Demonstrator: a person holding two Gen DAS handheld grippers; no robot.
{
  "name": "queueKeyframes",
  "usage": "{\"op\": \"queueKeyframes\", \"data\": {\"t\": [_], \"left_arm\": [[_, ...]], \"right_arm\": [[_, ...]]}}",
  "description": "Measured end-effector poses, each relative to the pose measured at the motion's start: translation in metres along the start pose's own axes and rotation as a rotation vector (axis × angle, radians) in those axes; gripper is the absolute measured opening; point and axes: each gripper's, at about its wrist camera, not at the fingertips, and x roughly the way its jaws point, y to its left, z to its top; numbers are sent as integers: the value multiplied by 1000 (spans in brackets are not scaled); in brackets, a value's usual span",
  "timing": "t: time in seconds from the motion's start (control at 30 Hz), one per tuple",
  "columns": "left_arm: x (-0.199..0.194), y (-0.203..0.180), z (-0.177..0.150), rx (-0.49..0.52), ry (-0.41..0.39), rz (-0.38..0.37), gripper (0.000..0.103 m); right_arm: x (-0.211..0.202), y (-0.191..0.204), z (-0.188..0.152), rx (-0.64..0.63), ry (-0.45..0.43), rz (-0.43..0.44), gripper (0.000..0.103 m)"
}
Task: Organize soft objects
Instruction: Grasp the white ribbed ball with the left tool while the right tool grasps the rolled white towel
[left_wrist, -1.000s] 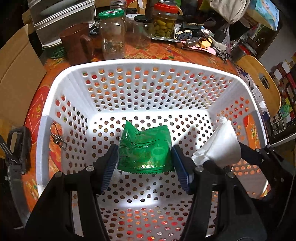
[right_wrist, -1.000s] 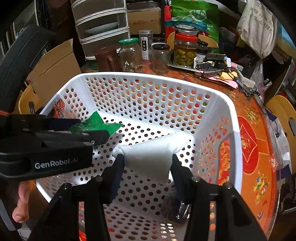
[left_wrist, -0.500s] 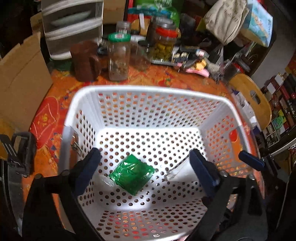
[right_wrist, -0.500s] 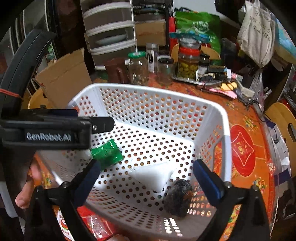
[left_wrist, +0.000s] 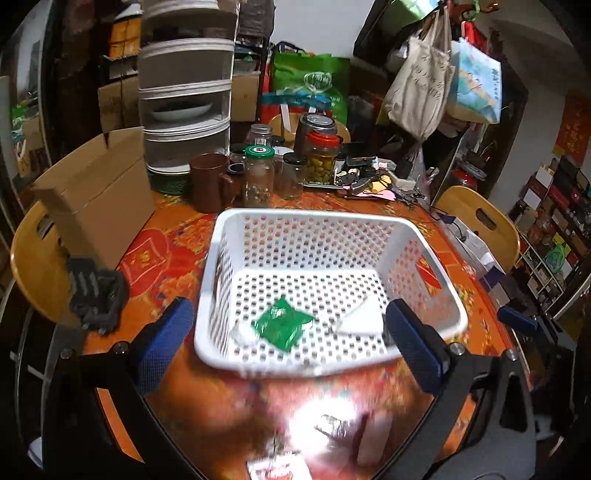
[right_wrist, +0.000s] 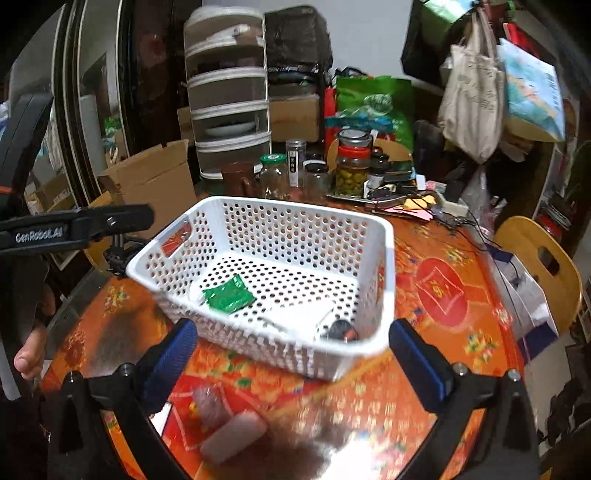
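Both grippers are wide open with nothing between the jaws. Left gripper (left_wrist: 291, 339) and right gripper (right_wrist: 295, 350) each sit low in their own frame, above the orange patterned counter (right_wrist: 443, 295). The jaws have just been opening. The white perforated basket (left_wrist: 314, 218) sits mid-frame, and inside it lie the green foil packet (left_wrist: 281, 325), a white pouch (left_wrist: 360, 321) to its right, and a dark thing (right_wrist: 341, 329) in the near corner, too blurry to name.
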Motion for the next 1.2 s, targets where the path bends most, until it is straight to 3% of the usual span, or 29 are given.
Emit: {"op": "queueKeyframes", "data": {"t": [0.23, 0.47, 0.53, 0.63, 0.87, 1.0, 1.13, 1.2], "left_arm": [[-46, 5, -95, 55, -59, 45, 103], [-20, 20, -178, 38, 11, 62, 103], [-4, 22, -188, 45, 48, 67, 98], [15, 21, -198, 70, 83, 84, 91], [37, 14, -200, 97, 114, 75, 88], [50, 11, -197, 105, 149, 73, 71], [55, 13, -199, 99, 164, 51, 62], [57, 13, -200, 95, 172, 36, 50]], "right_arm": [[-33, 9, -73, 34, -49, 9, 99], [-21, 8, -127, 125, -30, 63, 80], [-11, 9, -134, 139, -16, 75, 67], [5, 13, -137, 149, 9, 106, 60], [31, 29, -145, 137, 59, 152, 59], [38, 33, -145, 137, 70, 167, 59], [43, 35, -146, 143, 74, 187, 59], [44, 36, -147, 145, 77, 194, 59]]}}
